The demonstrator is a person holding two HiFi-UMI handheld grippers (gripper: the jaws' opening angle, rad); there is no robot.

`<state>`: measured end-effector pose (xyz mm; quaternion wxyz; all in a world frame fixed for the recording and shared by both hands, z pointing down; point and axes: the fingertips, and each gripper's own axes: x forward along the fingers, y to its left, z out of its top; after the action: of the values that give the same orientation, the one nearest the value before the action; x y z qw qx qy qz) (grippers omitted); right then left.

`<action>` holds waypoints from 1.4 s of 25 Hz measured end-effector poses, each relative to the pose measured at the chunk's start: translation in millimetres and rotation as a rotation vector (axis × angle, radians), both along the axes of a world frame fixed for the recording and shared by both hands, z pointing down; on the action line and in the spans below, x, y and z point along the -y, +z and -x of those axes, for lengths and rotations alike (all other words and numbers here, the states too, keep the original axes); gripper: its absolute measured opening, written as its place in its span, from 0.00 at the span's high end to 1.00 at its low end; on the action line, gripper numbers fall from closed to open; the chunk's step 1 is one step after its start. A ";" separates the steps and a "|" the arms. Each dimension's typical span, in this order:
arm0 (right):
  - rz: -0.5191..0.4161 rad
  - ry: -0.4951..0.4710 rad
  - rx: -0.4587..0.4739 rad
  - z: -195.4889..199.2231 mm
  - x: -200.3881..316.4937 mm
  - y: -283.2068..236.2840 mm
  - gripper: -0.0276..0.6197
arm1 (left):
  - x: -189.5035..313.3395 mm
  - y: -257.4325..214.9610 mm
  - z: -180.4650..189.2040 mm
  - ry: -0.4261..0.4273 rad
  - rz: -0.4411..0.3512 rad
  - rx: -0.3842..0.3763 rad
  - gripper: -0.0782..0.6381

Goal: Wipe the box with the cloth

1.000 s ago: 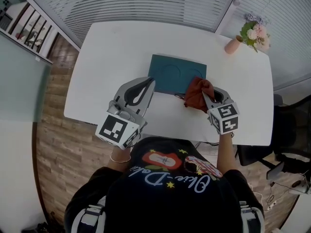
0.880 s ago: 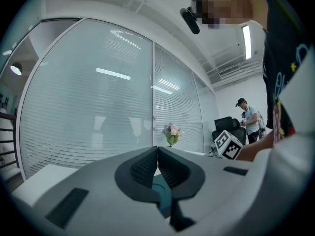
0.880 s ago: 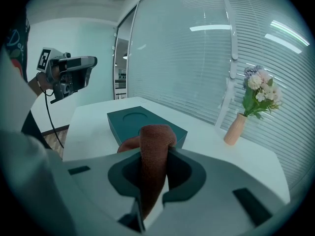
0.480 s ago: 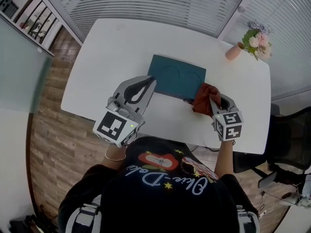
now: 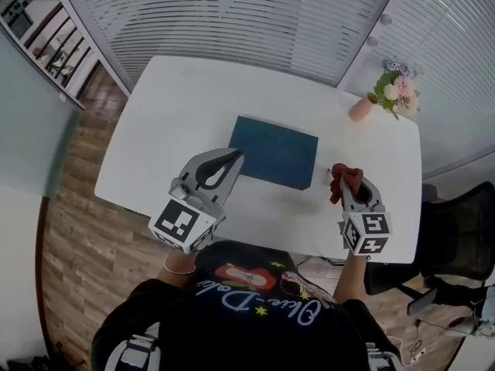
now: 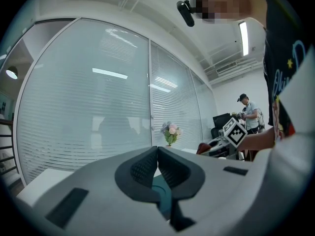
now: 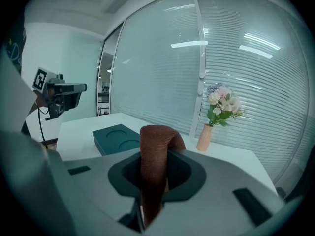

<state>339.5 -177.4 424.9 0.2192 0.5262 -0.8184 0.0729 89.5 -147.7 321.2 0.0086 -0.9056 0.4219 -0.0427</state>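
Note:
A flat dark teal box (image 5: 274, 151) with two round recesses (image 7: 119, 138) lies in the middle of the white table (image 5: 170, 122). My right gripper (image 5: 341, 179) is shut on a rust-brown cloth (image 5: 346, 180) (image 7: 155, 159), held off the box, to its right. My left gripper (image 5: 234, 156) is shut with nothing in it, its tips at the box's near left corner; the teal box (image 6: 162, 193) shows just below its closed jaws.
A pink vase of flowers (image 5: 384, 95) (image 7: 215, 113) (image 6: 170, 132) stands at the table's far right corner. A black office chair (image 5: 456, 234) stands to the right of the table. Glass walls with blinds enclose the room. A person (image 6: 249, 116) stands far off.
My right gripper has drawn the cloth off the box's right edge and moved right, away from it. The left gripper has stayed at the box's near left corner.

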 end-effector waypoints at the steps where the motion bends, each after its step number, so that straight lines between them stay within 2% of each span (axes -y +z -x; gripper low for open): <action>1: -0.022 0.001 0.021 2.5 -1.3 -6.2 0.87 | -0.3 0.8 0.1 0.002 0.003 0.000 0.88; 5: -0.105 -0.016 0.128 15.1 -6.1 -33.3 0.87 | 0.4 2.2 -1.5 0.016 0.009 0.002 0.88; 8: -0.148 -0.020 0.174 22.0 -9.9 -48.0 0.87 | 0.7 2.0 -1.4 0.024 0.008 0.004 0.88; 19: -0.176 -0.018 0.209 27.7 -17.5 -62.4 0.87 | 2.0 5.7 -5.3 0.053 0.026 -0.007 0.88; 23: -0.169 -0.014 0.201 28.2 -17.8 -61.0 0.88 | 1.8 5.0 -4.3 0.059 0.035 -0.032 0.88; 35: -0.165 -0.023 0.201 35.2 -18.7 -59.8 0.88 | 2.0 5.8 -1.0 0.053 0.035 -0.030 0.88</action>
<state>304.3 -158.7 365.1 0.0925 0.5232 -0.8454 0.0551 90.5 -149.7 327.0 -0.0125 -0.9171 0.3969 -0.0362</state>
